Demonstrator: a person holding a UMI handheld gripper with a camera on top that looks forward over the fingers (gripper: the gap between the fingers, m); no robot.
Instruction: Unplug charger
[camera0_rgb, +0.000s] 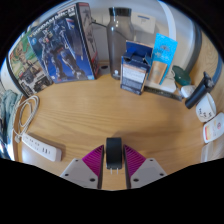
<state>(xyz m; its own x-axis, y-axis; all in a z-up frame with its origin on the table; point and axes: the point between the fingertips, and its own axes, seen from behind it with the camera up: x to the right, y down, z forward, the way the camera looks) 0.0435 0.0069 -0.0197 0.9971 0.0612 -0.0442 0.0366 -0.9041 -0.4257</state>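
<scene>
- Gripper view: my gripper (114, 163) is clenched on a small black rectangular charger (114, 152), both purple pads (93, 160) pressing its sides, above the light wooden tabletop (110, 115).
- White power strip (38, 146) lies left of the fingers, with a white cable (25, 112) looping beyond it.
- Large printed box with robot artwork (60, 45) stands at the table's far side.
- Clear tall bottle (120, 35) stands beside it.
- Small blue carton (163, 50) further right.

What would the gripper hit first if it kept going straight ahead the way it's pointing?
The gripper holds a black charger between its fingers. Straight ahead is bare wooden table, then probably the dark box at the back; depth is uncertain.
</scene>
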